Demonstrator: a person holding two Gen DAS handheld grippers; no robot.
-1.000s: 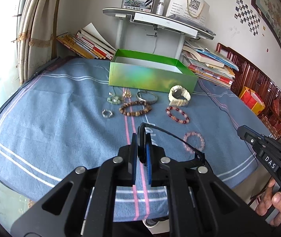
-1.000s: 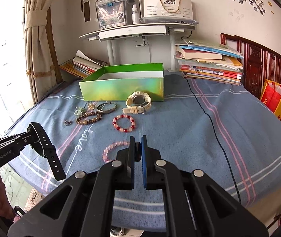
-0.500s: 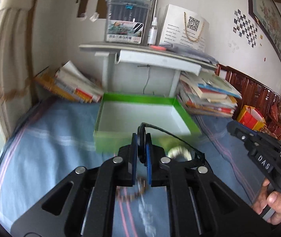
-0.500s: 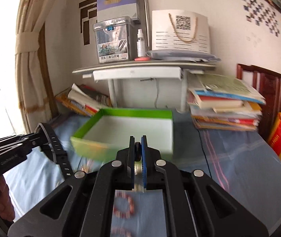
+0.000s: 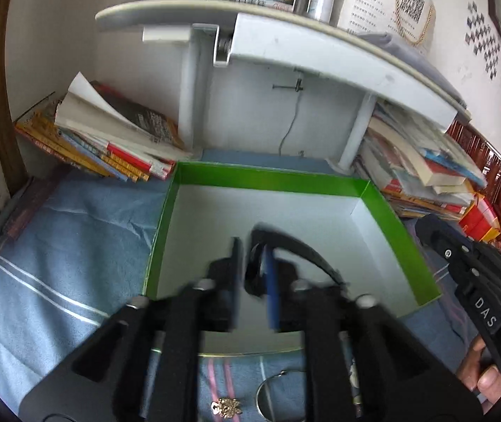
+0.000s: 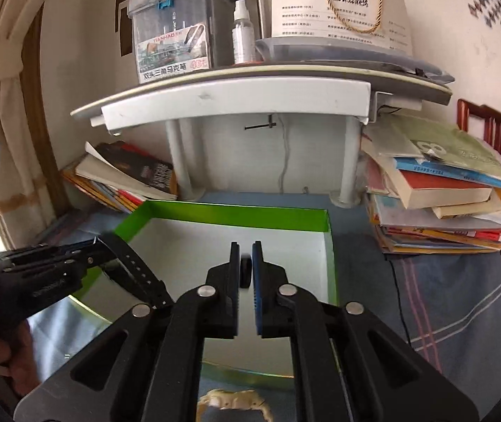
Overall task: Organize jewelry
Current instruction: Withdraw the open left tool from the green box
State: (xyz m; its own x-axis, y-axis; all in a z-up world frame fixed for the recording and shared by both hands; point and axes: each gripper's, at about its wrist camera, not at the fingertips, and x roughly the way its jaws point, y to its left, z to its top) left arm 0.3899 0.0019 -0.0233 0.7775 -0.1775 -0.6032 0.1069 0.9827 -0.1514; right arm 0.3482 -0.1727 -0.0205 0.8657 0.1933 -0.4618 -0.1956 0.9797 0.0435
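Left gripper (image 5: 252,274): over the green box, blurred by motion. Jaws parted, with the black watch lying between them against the blue pad; whether they grip it cannot be told.
Black watch (image 5: 296,246): case between the left fingers, strap arching toward 3 o'clock above the white box floor. In the right wrist view the perforated strap (image 6: 137,274) hangs from the left gripper at 9 o'clock.
Right gripper (image 6: 246,263): jaws slightly apart, nothing clamped; a small dark object shows in the gap, identity unclear. In the left wrist view its body carries the lettering "DAS" (image 5: 486,313).
Green box (image 5: 271,177): open top, green walls, white interior, on the striped blue cloth (image 5: 60,246) at 12 o'clock of both grippers.
Loose jewelry: a gold charm (image 5: 226,406) and a thin metal bangle (image 5: 268,390) on the cloth at 6 o'clock, outside the box; a cream-coloured watch (image 6: 232,399) at 6 o'clock in the right wrist view, also outside.
Marker case (image 6: 173,28): clear box on the grey shelf (image 6: 236,95), label reads "TIANHAO", "双头三角马克笔" and "48".
Paper bag (image 6: 341,3): white, gold cord handle, QR code printed; smaller text illegible.
Spray bottle (image 6: 243,35): between the marker case and the bag.
Books: stacks at 10 o'clock (image 6: 127,176) and 2 o'clock (image 6: 440,193).
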